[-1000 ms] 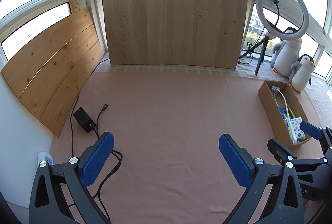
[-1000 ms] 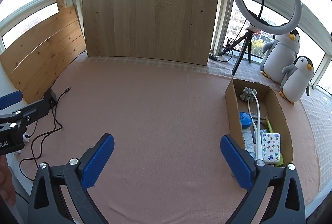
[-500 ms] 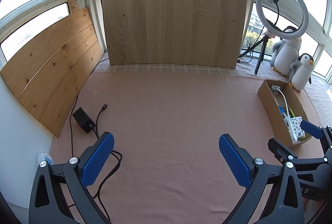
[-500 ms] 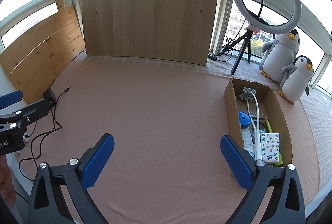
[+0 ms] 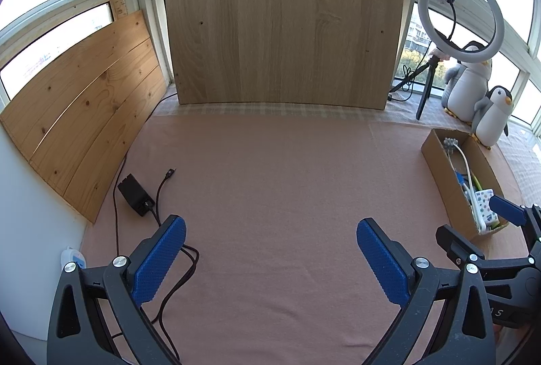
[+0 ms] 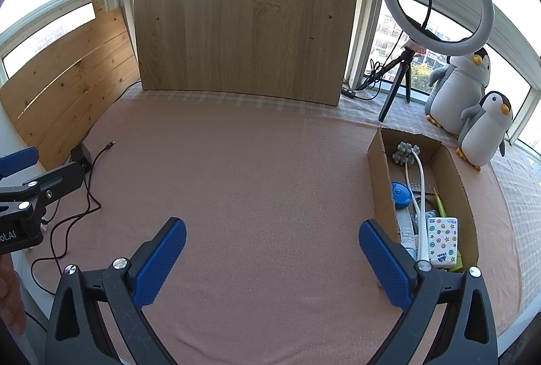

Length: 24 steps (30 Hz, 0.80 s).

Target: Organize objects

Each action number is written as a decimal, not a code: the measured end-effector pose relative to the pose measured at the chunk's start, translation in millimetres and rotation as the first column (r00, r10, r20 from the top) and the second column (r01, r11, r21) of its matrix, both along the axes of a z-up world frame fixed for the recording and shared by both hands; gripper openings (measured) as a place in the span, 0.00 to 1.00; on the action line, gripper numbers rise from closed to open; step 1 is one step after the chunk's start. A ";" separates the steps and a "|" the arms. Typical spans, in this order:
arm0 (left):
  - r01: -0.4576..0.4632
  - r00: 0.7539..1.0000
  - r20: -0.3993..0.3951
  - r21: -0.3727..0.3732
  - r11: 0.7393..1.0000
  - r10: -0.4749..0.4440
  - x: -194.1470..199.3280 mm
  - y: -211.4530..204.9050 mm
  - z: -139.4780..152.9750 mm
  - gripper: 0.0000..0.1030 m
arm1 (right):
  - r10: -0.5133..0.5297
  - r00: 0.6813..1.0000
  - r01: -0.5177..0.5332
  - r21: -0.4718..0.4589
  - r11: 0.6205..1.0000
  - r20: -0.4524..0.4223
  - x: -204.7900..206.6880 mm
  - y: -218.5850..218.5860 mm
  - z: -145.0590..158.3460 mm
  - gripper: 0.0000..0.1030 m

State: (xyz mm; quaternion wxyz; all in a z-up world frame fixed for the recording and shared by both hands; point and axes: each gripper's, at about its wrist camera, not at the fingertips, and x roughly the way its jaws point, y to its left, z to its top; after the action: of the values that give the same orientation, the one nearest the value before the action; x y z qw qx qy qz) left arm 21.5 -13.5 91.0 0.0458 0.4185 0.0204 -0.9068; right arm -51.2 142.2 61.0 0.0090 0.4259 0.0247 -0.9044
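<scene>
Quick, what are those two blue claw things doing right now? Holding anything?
Left gripper: open, holding nothing.
Right gripper: open, holding nothing.

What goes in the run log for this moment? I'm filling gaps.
left gripper: open, empty | right gripper: open, empty | cardboard box: holds items | pink cloth

Open cardboard box (image 6: pixel 378 192) on pink cloth, holding white-handled brush (image 6: pixel 417 196), blue round item (image 6: pixel 401 194), patterned tissue pack (image 6: pixel 441 240)
</scene>
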 end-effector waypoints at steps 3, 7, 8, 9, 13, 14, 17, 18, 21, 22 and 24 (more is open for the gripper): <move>0.000 1.000 0.003 -0.004 1.000 0.000 -0.4 0.6 -1.3 0.99 | 0.002 1.000 -0.002 -0.001 1.000 0.001 -0.8 -1.0 -0.5 0.98; 0.002 1.000 0.003 -0.004 1.000 -0.002 -1.4 0.3 -2.1 0.99 | 0.003 1.000 -0.003 0.000 1.000 0.004 -2.0 -3.3 -1.7 0.98; 0.002 1.000 0.004 -0.005 1.000 -0.002 -1.3 0.4 -2.5 0.99 | 0.004 1.000 -0.004 0.000 1.000 0.004 -2.0 -3.2 -1.7 0.98; 0.001 1.000 0.004 -0.006 1.000 -0.001 -1.2 0.4 -2.5 0.99 | 0.004 1.000 -0.004 0.000 1.000 0.004 -2.0 -3.4 -1.8 0.98; 0.002 1.000 0.006 -0.007 1.000 -0.002 -1.5 0.3 -2.6 0.99 | 0.004 1.000 -0.004 -0.001 1.000 0.005 -1.8 -3.4 -1.8 0.98; 0.002 1.000 0.008 -0.008 1.000 -0.002 -1.7 0.0 -3.1 0.99 | 0.004 1.000 -0.004 0.000 1.000 0.005 -1.8 -3.2 -1.8 0.98; 0.005 1.000 0.008 -0.009 1.000 -0.005 -1.9 -0.5 -3.8 0.99 | 0.004 1.000 -0.004 -0.001 1.000 0.006 -1.8 -3.5 -1.7 0.98; 0.005 1.000 0.008 -0.009 1.000 -0.005 -1.8 -0.3 -3.7 0.99 | 0.005 1.000 -0.005 -0.001 1.000 0.006 -1.6 -3.8 -1.8 0.98; 0.008 1.000 0.010 -0.009 1.000 -0.008 -1.7 0.2 -3.6 0.99 | 0.006 1.000 -0.006 -0.002 1.000 0.005 0.5 -3.5 -2.2 0.98; 0.009 1.000 0.010 -0.009 1.000 -0.009 -1.4 0.2 -4.0 0.99 | 0.006 1.000 -0.006 -0.001 1.000 0.006 0.8 -3.5 -2.6 0.98; 0.010 1.000 0.011 -0.010 1.000 -0.009 -1.2 0.5 -4.1 0.99 | 0.008 1.000 -0.008 -0.001 1.000 0.007 1.8 -3.0 -2.8 0.98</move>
State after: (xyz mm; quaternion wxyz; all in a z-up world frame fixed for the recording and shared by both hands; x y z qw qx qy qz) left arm 20.3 -13.0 86.9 0.0436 0.4234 0.0138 -0.9048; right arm -49.4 139.2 58.2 0.0128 0.4288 0.0259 -0.9029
